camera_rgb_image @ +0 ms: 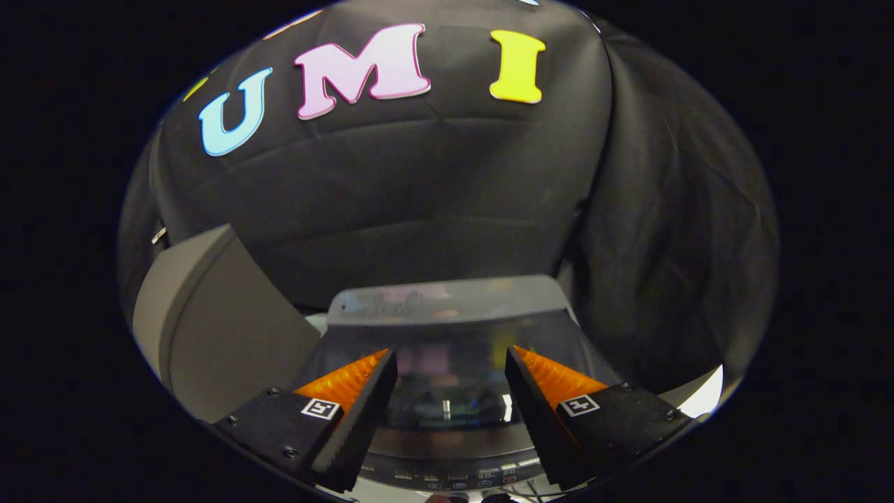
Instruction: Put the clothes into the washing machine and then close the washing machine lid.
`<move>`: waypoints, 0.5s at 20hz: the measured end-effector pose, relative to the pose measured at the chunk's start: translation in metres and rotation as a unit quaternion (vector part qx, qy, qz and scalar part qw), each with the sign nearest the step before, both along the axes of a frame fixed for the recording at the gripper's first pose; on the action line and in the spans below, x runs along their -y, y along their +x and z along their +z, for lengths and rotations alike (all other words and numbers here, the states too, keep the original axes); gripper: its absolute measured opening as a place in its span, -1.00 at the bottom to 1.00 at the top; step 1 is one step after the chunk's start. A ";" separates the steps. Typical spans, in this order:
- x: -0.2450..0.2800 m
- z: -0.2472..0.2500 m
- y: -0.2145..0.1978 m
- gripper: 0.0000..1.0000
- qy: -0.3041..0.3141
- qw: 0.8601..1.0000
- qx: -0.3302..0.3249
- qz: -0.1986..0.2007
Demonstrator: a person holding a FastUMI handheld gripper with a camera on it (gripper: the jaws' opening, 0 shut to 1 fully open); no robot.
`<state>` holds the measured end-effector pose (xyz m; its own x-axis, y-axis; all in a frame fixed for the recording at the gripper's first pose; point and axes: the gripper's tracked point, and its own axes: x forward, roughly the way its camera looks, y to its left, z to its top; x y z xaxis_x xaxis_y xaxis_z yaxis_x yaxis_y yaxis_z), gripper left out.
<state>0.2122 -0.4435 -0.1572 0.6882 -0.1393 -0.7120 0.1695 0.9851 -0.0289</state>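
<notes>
A: Where does the gripper (450, 367) stand right now?

B: Its two fingers are spread apart with nothing between them, so it is released. They hover above the washing machine (447, 461), whose control strip runs along the near edge at about 6 o'clock from the fingertips.

A: And the lid?

B: The washing machine lid (450, 335) appears to lie flat over the tub, dark and glossy, just ahead of and beneath the fingers. Its pale rear band sits at 12 o'clock from the tips, against the booth's black wall. Through the tinted panel I see faint reflections and shapes, but I cannot tell whether they are clothes inside.

A: Any clothes outside the machine?

B: None that I can make out. A grey curved panel (223, 321) stands at 10 o'clock from the left finger; what it belongs to I cannot tell.

A: How would the lid handle?

B: My guess is stiff and fairly light, a rigid hinged panel. The glossy face looks slippery, so pads would slide on it. If it needs lifting or pressing, the front lip near the control strip looks the best place to hold, farthest from the hinge. Clothes, by contrast, would be soft and limp, best pinched at a bunched fold.
</notes>
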 end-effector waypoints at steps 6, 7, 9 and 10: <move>0.001 -0.062 -0.047 0.95 0.012 0.998 -0.056 -0.005; 0.000 -0.066 -0.049 0.95 0.010 0.998 -0.059 -0.003; -0.001 -0.069 -0.050 0.95 0.005 0.998 -0.067 0.000; -0.002 -0.069 -0.052 0.95 0.002 0.998 -0.068 0.003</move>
<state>0.1603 -0.4417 -0.2258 0.5859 -0.1327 -0.7995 0.1588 0.9862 -0.0473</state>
